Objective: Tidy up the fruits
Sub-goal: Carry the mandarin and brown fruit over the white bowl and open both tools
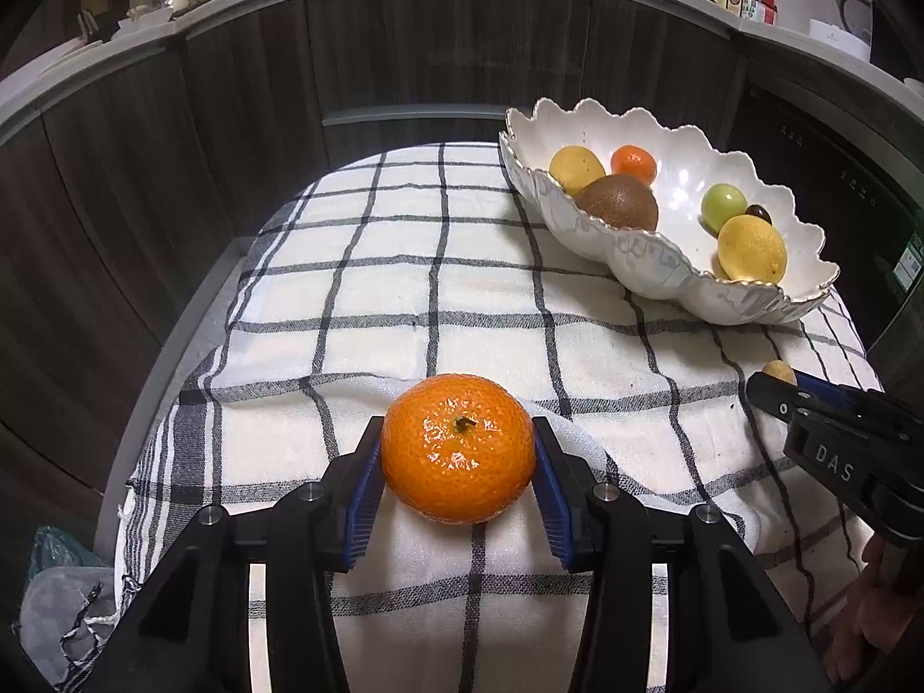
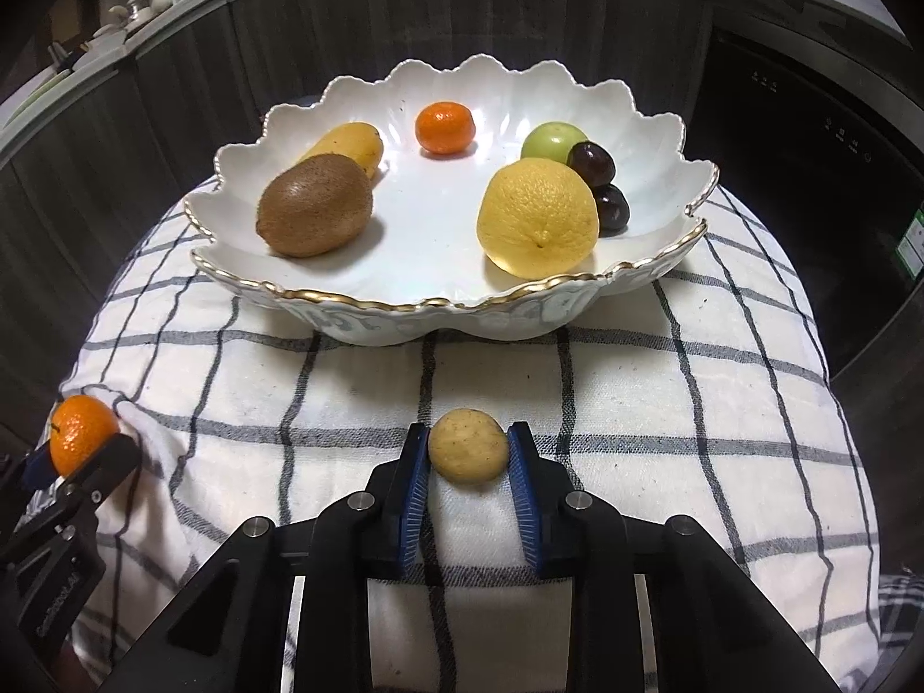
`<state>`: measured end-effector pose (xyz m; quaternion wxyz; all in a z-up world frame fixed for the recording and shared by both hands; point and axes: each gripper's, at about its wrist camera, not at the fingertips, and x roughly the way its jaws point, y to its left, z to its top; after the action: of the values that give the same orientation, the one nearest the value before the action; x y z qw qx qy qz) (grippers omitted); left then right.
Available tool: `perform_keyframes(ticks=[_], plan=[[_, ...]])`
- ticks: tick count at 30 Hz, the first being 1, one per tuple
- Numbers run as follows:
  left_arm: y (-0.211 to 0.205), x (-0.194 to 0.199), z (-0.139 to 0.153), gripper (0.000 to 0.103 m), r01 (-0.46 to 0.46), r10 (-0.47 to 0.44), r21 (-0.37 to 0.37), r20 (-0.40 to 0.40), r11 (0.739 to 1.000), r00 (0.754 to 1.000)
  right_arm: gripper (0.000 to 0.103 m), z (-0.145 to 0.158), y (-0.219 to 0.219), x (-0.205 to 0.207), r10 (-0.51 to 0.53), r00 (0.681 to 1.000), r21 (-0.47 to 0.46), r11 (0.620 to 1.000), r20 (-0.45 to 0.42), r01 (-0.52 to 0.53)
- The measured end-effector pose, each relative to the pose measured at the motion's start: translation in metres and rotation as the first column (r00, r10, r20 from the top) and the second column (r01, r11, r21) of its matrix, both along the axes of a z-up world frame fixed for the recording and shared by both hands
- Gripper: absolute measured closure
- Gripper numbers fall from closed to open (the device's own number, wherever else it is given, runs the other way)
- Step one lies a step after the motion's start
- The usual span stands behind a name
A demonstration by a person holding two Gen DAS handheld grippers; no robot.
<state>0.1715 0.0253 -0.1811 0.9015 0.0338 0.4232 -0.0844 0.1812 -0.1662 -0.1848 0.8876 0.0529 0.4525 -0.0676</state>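
We read the white letters "DAS" on the black body of the right gripper (image 1: 777, 390), bottle labels on the far shelf too small to read, lettering along the left gripper (image 2: 86, 450) body illegible

There are 2 mandarins: 1 large mandarin (image 1: 458, 449) on the checked cloth (image 2: 635, 404) and 1 small mandarin (image 2: 445, 127) in the scalloped white bowl (image 2: 404, 323). That is 1 bowl and 1 cloth.

The bowl holds 7 fruits in all: the small mandarin, 1 kiwi (image 2: 315, 205), 1 lemon (image 2: 537, 218), 1 long yellow fruit (image 2: 349, 144) partly behind the kiwi, 1 green round fruit (image 2: 551, 140), and 2 dark purple grapes (image 2: 590, 163) touching each other.

Outside the bowl lie 2 fruits: the large mandarin and 1 small tan speckled fruit (image 2: 468, 446), of a kind not clear.

That makes 9 fruits. There are 2 tools, 1 at each loose fruit.
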Motion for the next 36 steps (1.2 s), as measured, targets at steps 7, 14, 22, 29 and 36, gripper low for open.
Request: perform_keyframes(ticks=[7, 14, 22, 29, 36], plan=[[-0.001, -0.006, 0.014, 0.056, 0.005, -0.005, -0.01, 0.028, 1.0, 1.0, 0.074, 0.021, 0.001, -0.016, 0.016, 0.999, 0.005, 1.0, 0.034, -0.016], [-0.011, -0.007, 0.036, 0.056, 0.034, -0.032, -0.023, 0.06, 0.999, 0.998, 0.074, 0.048, -0.007, -0.021, 0.011, 0.997, 0.015, 1.0, 0.082, -0.012], [-0.037, 0.007, 0.059, 0.056, 0.075, -0.071, -0.036, 0.092, 0.997, 0.993, 0.074, 0.074, -0.028, -0.013, 0.003, 0.992, 0.004, 1.0, 0.127, -0.003], [-0.068, 0.041, 0.078, 0.056, 0.133, -0.126, -0.037, 0.139, 0.99, 0.982, 0.074, 0.09, -0.052, 0.013, -0.001, 0.988, -0.014, 1.0, 0.151, 0.003], [-0.094, 0.081, 0.081, 0.056, 0.173, -0.166, -0.038, 0.142, 0.984, 0.976, 0.074, 0.093, -0.066, 0.046, 0.017, 0.99, -0.019, 1.0, 0.142, -0.014]])
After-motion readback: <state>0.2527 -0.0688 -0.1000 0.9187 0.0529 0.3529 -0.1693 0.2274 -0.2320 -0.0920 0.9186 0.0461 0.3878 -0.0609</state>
